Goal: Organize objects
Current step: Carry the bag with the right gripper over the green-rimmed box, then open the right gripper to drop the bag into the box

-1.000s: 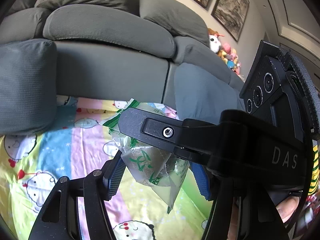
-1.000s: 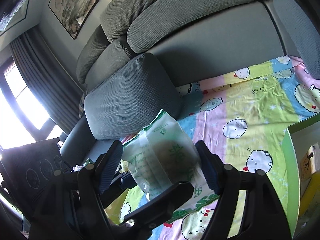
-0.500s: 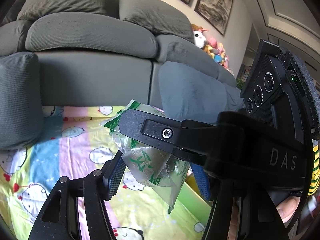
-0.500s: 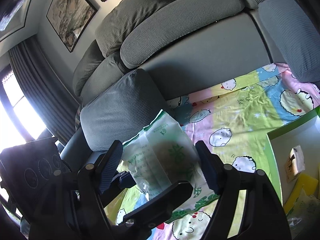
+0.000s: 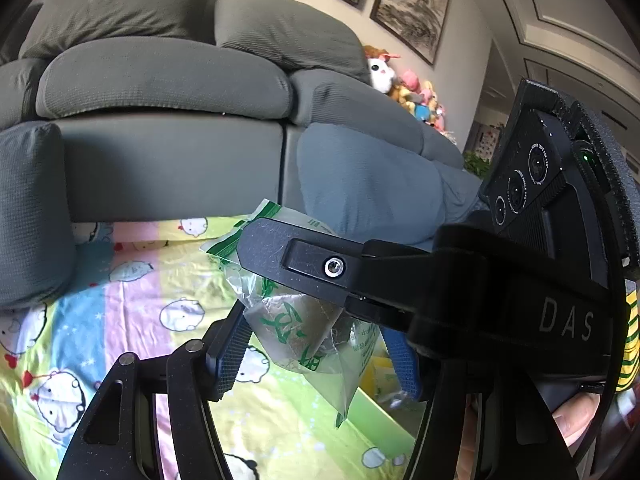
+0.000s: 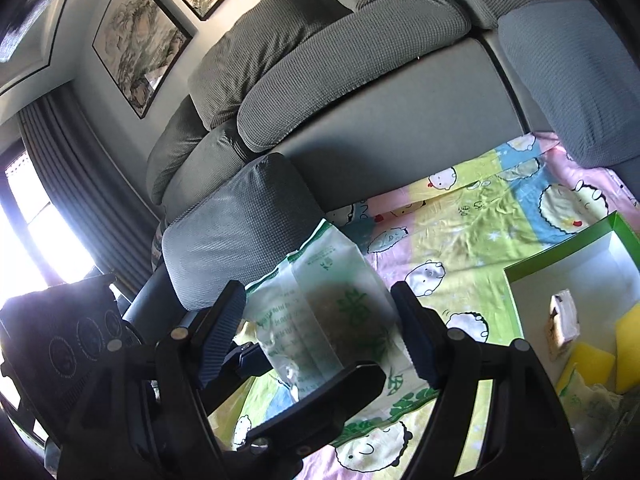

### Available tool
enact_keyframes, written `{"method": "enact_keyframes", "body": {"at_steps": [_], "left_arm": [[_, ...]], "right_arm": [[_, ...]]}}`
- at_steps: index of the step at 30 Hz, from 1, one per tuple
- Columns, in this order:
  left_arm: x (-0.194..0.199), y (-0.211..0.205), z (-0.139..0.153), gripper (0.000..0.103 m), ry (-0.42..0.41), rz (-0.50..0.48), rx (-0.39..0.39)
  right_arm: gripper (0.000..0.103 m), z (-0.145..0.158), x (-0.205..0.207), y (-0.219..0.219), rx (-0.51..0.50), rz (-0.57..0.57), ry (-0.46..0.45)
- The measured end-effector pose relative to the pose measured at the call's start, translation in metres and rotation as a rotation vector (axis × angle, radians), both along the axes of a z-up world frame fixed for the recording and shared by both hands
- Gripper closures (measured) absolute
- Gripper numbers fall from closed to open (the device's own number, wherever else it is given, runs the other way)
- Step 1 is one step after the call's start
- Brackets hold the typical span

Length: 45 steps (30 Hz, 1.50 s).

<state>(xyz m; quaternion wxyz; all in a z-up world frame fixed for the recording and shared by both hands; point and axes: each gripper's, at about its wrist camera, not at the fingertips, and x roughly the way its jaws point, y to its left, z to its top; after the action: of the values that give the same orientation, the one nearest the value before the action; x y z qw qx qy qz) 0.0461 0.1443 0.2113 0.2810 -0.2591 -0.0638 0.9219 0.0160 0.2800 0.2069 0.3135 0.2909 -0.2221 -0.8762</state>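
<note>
Above the cartoon-print sheet (image 6: 472, 216), a clear green-printed bag (image 6: 336, 312) hangs held by both claws.

The bag's long axis runs top seam up, corner down, tilted toward the sofa (image 5: 160, 148). The left gripper (image 5: 316, 344) and right gripper (image 6: 320, 328) both stand half-wide, pads against its sides. Best keep both hands level and travel together, easing it toward the green box (image 6: 560, 252) without crushing it.

left gripper (image 5: 316, 356): jaws part-open, pads flanking the plastic packet (image 5: 304, 332), contact unclear | right gripper (image 6: 320, 332): jaws part-open, crossing in front of the left claw, packet between its pads | fingertip (image 5: 576, 420) behind right gripper body
</note>
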Motion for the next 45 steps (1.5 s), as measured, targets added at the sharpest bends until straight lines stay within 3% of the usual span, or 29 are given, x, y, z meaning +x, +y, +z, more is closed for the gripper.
{"method": "enact_keyframes", "body": {"at_steps": [14,30,45], "left_arm": [[0.021,0.058,0.008,0.039,0.024,-0.081,-0.019],[0.02,0.118,0.002,0.039,0.003,-0.168,-0.074],[0.01,0.142,-0.011,0.039,-0.052,-0.221,-0.096]], "right_arm": [[0.029,0.007,0.028,0.057,0.009,-0.069,0.043],[0.029,-0.011,0.033,0.119,-0.027,-0.177,-0.001],[0.029,-0.027,0.028,0.142,-0.057,-0.243,-0.058]]}}
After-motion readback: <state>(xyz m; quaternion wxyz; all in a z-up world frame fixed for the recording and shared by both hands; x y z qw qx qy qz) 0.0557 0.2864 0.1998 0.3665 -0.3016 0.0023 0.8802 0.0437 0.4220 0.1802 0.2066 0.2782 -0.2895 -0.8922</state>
